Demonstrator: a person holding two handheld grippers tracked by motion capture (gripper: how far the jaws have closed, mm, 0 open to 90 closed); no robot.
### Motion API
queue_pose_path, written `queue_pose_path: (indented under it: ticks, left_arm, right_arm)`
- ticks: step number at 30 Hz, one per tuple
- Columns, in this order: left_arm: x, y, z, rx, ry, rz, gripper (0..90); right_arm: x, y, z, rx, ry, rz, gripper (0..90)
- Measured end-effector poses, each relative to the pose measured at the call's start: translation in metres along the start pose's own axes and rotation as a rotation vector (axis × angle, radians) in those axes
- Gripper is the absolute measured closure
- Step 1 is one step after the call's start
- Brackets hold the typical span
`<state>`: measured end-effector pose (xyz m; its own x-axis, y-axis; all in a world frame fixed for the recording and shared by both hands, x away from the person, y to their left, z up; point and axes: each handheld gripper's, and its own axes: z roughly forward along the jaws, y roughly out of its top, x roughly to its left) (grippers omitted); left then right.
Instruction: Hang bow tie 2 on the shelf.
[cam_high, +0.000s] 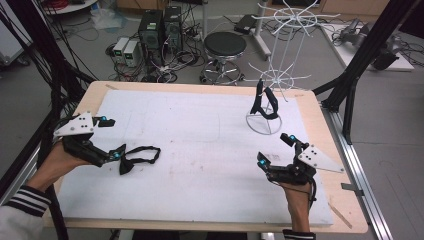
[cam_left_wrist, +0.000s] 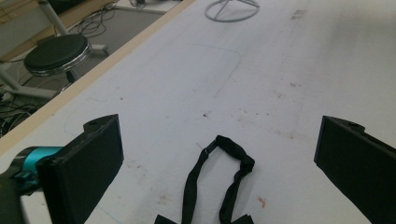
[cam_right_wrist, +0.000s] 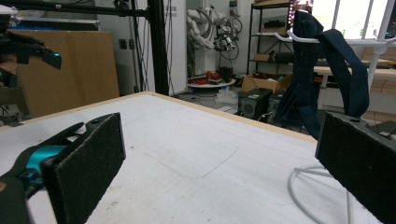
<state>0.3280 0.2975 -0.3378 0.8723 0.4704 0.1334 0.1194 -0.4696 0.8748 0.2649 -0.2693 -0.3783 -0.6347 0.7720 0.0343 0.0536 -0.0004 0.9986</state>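
Risk of a snag at lower left of the high view, with left hand-held gripper (cam_high: 118, 155) spread wide over limp black bow tie (cam_high: 137, 156) on worktop (cam_high: 200, 150), right hand-held gripper (cam_high: 267, 167) released, empty.

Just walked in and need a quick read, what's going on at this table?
A person holds a hand-held gripper in each hand over a white table. The left hand-held gripper is open right at a black bow tie lying flat, its strap between the jaws, nothing gripped. The right hand-held gripper is open and holds nothing. A second dark tie hangs on a white wire rack at the far right.
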Motion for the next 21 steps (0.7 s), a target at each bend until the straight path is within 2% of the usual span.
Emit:
queue_pose_path:
  ticks: [2,6,9,17,21]
  left_arm:
    - [0.005,-0.001,0.001,0.023,-0.036,0.01,1.8]
    - [0.014,-0.001,0.004,0.083,-0.07,0.041,1.8]
    - [0.02,-0.003,0.006,0.086,-0.092,0.035,1.8]
    - [0.031,-0.009,0.011,0.134,-0.136,0.064,1.8]
    - [0.036,-0.012,0.014,0.138,-0.156,0.086,1.8]
  right_arm:
    - [0.0,-0.001,0.0,0.001,0.002,-0.006,0.7]
    - [-0.001,-0.002,0.001,0.005,0.002,-0.007,0.7]
    - [-0.002,-0.003,-0.001,0.002,0.0,-0.008,0.7]
    - [-0.004,-0.004,-0.005,-0.002,0.006,0.003,0.7]
    - [-0.005,-0.004,-0.006,-0.01,0.006,0.003,0.7]
